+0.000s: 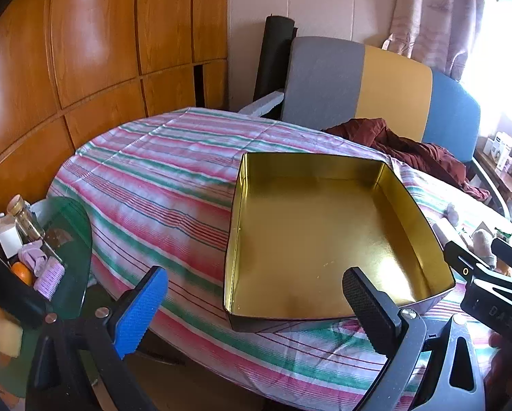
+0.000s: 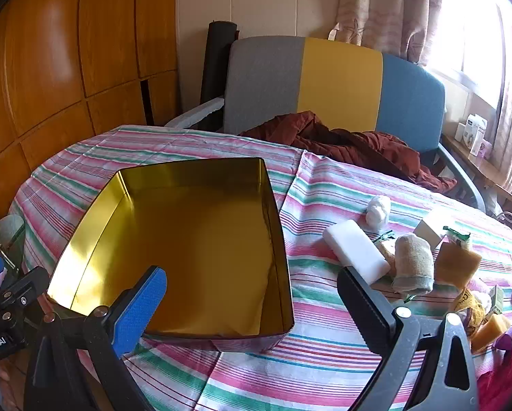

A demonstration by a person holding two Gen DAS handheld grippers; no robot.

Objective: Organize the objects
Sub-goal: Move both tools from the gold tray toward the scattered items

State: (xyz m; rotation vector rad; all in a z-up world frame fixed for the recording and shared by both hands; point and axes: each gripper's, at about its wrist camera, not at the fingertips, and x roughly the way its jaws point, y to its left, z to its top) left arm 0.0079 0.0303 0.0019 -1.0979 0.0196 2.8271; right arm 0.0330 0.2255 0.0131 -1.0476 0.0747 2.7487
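Note:
An empty tin box with a gold inside stands on the striped tablecloth. To its right lie a white bar, a rolled beige cloth, a white crumpled lump, an amber block and other small items. My left gripper is open and empty over the box's near edge. My right gripper is open and empty over the box's near right corner, left of the items.
A glass side table at the left holds a jar, a white carton and purple cloths. A grey, yellow and blue chair with a dark red garment stands behind the table. Wooden cabinets line the left.

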